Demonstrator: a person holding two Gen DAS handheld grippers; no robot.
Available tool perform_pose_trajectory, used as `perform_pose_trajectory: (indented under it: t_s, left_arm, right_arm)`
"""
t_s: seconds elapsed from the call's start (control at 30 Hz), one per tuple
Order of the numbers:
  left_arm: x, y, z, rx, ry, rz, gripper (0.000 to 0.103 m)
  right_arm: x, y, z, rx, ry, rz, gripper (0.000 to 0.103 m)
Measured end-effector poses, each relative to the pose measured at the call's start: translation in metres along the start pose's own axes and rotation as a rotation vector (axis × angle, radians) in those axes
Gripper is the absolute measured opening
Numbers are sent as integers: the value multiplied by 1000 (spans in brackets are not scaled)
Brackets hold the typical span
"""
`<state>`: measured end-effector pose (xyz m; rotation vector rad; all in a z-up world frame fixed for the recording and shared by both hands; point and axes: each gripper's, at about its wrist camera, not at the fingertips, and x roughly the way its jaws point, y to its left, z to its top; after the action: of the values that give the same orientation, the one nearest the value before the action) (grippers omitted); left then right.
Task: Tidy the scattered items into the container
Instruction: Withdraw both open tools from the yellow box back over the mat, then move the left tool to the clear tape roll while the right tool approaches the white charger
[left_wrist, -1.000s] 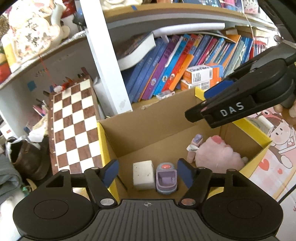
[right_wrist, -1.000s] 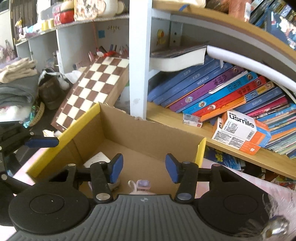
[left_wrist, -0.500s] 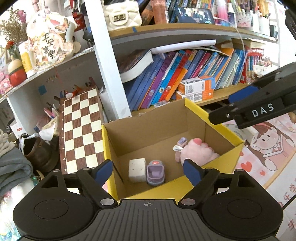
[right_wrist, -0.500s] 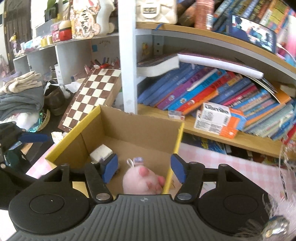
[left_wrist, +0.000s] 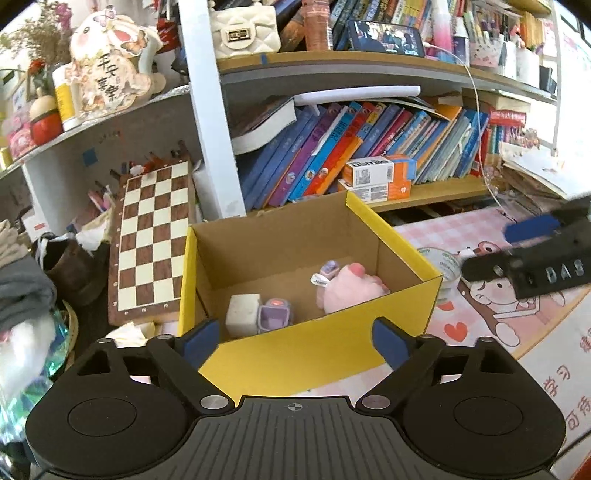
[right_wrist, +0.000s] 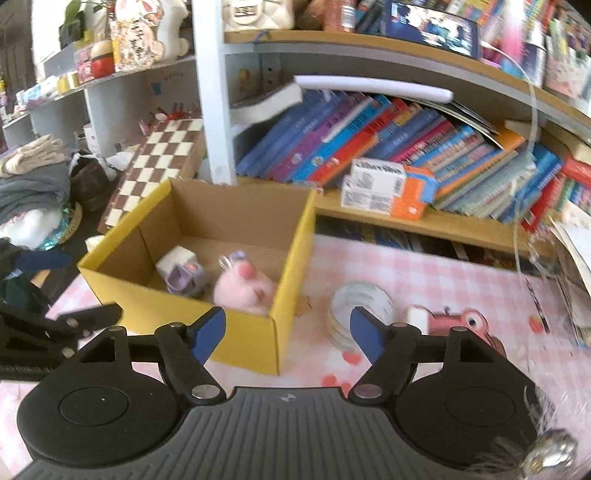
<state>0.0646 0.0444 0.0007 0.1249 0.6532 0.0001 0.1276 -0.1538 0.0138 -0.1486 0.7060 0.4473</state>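
Nearest the right wrist camera, the right gripper (right_wrist: 287, 326) hung over the pink checked tablecloth (right_wrist: 436, 280) with its blue-tipped fingers spread wide and nothing between them. The left gripper (left_wrist: 295, 338) was likewise spread apart and empty, held just in front of the yellow cardboard box (left_wrist: 321, 347).

Just beyond the right gripper's fingers, a roll of clear tape (right_wrist: 360, 306) lay on the cloth beside the box's right wall, and to its right lay a small pink toy (right_wrist: 463, 319) with a white piece at its near end.

Inside the box (right_wrist: 258, 332), a fluffy pink plush (right_wrist: 243, 290) rested against the right wall, a small purple item (right_wrist: 184, 277) sat in the middle, and a white cube (right_wrist: 175, 258) touched it on the left.

Behind the box, a chessboard (left_wrist: 151, 240) leaned against the shelving, and farther back a row of slanted books (right_wrist: 369, 144) filled the shelf, with an orange and white carton (right_wrist: 386, 188) lying in front of them.
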Motion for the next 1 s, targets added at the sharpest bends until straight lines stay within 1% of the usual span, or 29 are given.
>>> perform_pose_trajectory:
  t_s: [0.17, 0.37, 0.5, 0.7, 1.0]
  left_arm:
    - [-4, -10, -3, -15, 3, 10, 97]
    - [-2, -31, -8, 10, 28, 2, 98]
    - [-2, -45, -9, 28, 34, -11, 98]
    - [-2, -65, -11, 46, 48, -38, 98]
    - [-2, -93, -9, 73, 49, -52, 98]
  right_arm:
    - [-8, -9, -20, 29, 23, -30, 77]
    - [-16, -19, -42, 53, 39, -72, 82]
    - [-18, -26, -53, 58, 59, -97, 82]
    - [-24, -39, -64, 65, 73, -121, 82]
    - [-31, -58, -73, 78, 72, -122, 82]
